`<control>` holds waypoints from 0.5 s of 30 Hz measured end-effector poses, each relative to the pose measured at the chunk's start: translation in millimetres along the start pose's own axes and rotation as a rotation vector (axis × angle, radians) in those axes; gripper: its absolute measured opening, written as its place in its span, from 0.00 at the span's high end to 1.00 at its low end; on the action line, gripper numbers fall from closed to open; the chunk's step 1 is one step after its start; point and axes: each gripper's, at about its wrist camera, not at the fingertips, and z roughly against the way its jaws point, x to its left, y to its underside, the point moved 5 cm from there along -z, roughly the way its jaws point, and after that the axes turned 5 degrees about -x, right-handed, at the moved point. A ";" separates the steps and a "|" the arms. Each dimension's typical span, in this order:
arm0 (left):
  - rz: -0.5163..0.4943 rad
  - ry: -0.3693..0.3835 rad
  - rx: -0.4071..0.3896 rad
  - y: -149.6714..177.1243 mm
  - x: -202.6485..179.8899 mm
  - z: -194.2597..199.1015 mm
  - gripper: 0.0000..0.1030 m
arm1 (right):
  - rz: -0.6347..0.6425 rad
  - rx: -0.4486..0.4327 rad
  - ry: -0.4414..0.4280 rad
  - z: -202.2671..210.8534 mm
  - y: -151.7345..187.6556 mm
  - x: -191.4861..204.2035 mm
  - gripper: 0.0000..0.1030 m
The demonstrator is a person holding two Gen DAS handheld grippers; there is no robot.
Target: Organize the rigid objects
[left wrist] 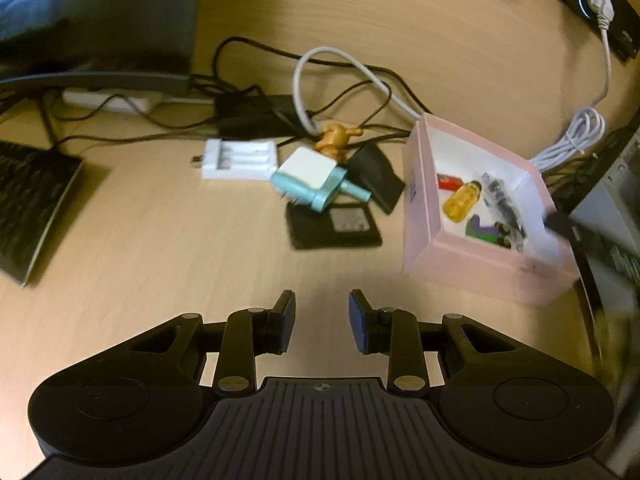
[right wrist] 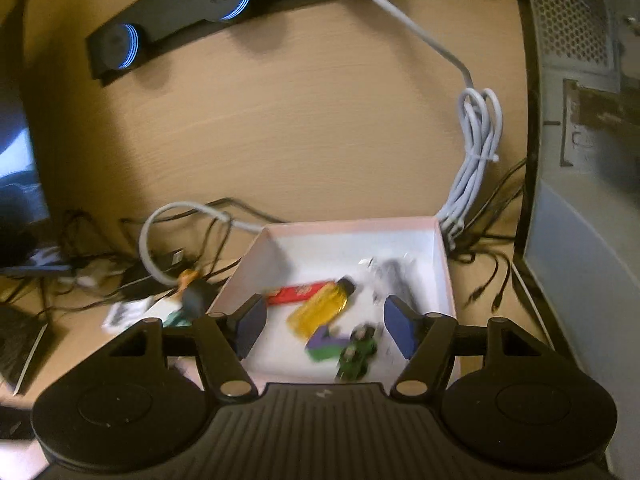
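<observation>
A pink box (left wrist: 424, 240) sits on the wooden desk, right of a pile of loose items. It holds a yellow bottle (left wrist: 462, 200), a red piece (left wrist: 448, 181), a purple-green block (left wrist: 482, 232) and dark parts. Left of it lie a teal-and-white plug (left wrist: 312, 178), a gold figurine (left wrist: 334, 138), a white battery charger (left wrist: 238, 159) and a black square device (left wrist: 334, 226). My left gripper (left wrist: 322, 316) is open and empty, above bare desk in front of the pile. My right gripper (right wrist: 324, 322) is open and empty, over the pink box (right wrist: 348, 226), above the yellow bottle (right wrist: 320, 312) and a green toy car (right wrist: 356, 354).
A tangle of black cables and a white cable loop (left wrist: 320, 80) lie behind the pile. A monitor (left wrist: 96, 20) and a keyboard (left wrist: 28, 200) are at left. A black power strip (right wrist: 168, 28) lies at the back. A coiled white cord (right wrist: 476, 152) and a computer case (right wrist: 584, 160) are at right.
</observation>
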 end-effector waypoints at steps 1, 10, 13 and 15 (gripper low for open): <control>-0.004 0.002 -0.001 -5.6 -2.0 -5.1 0.69 | 0.007 -0.003 -0.008 6.9 3.0 2.5 0.36; -0.019 -0.013 -0.047 -60.3 -19.4 -63.6 0.69 | 0.118 0.071 -0.089 41.6 49.6 24.3 0.36; -0.072 -0.030 -0.035 -62.0 -24.9 -80.2 0.69 | 0.114 0.144 -0.092 40.1 66.0 22.5 0.36; -0.096 -0.038 -0.032 -59.7 -26.0 -86.4 0.69 | 0.104 0.174 -0.087 39.8 73.5 18.7 0.36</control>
